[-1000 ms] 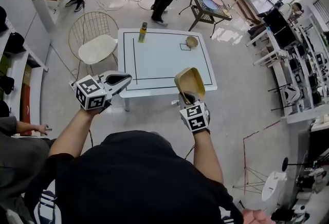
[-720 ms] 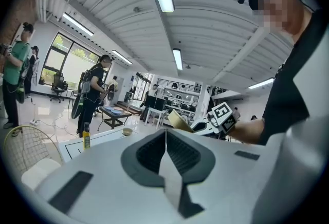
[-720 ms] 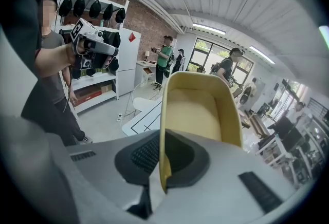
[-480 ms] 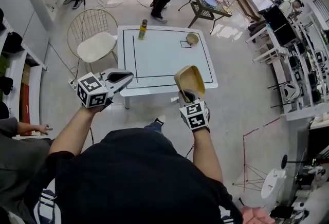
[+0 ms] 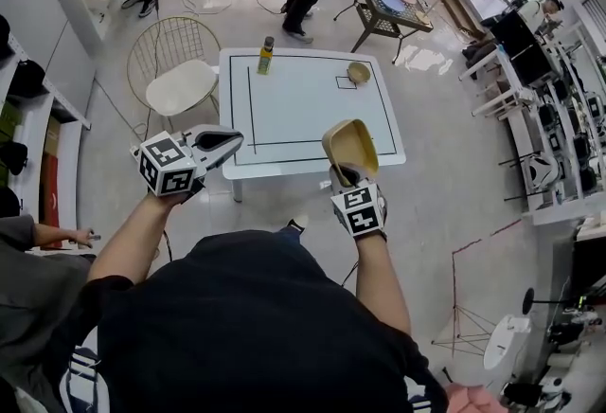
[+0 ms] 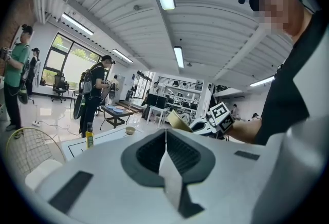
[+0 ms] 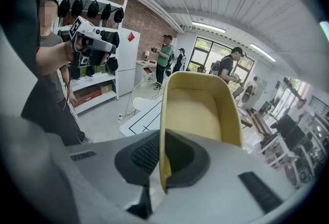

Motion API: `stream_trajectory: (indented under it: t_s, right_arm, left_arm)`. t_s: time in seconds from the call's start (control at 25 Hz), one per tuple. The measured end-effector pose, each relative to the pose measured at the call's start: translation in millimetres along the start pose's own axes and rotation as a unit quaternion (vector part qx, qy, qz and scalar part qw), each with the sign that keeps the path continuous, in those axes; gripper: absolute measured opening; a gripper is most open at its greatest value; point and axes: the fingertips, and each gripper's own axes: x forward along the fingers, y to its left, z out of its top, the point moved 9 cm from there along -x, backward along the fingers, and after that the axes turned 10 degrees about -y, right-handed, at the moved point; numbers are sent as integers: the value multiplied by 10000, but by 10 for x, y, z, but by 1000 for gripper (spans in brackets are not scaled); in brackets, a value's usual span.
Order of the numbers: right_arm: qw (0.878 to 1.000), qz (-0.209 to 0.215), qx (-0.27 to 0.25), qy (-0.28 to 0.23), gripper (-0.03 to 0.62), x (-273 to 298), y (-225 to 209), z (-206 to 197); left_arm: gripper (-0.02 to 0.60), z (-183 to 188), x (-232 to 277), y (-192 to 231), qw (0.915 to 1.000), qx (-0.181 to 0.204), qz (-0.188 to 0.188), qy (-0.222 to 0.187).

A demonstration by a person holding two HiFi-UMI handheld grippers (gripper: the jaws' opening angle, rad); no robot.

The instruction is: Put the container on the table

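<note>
"Where's the container?"

"The yellow container is in my right hand-held gripper, jaws clamped on its wall. It sticks up past them, off the desk, near the near right corner. It may be over the edge, but that's hard to judge from above."

"And your left?"

"My left hand-held gripper has its jaws together with nothing in them, off the near left corner."

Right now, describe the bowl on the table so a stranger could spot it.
Start at the white table with black lines ahead of the person. At its far right, beside a small black-outlined square, sits the bowl. It is low, round and tan, unlike the tall yellow bottle at the far left, and smaller than the yellow container in the right gripper's jaws.
</note>
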Motion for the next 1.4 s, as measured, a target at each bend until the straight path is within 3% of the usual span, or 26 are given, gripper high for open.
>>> stream_trajectory:
  t_s: [0.64, 1.4]
  right_arm:
    - [9999, 60, 116, 45, 8, 120, -311, -163]
    - [9990, 330, 294, 93, 8, 477, -998, -521]
  left_arm:
    - [11, -34, 361, 88, 9999, -61, -45, 149]
    - [11, -50, 1237, 278, 9993, -36, 44, 377]
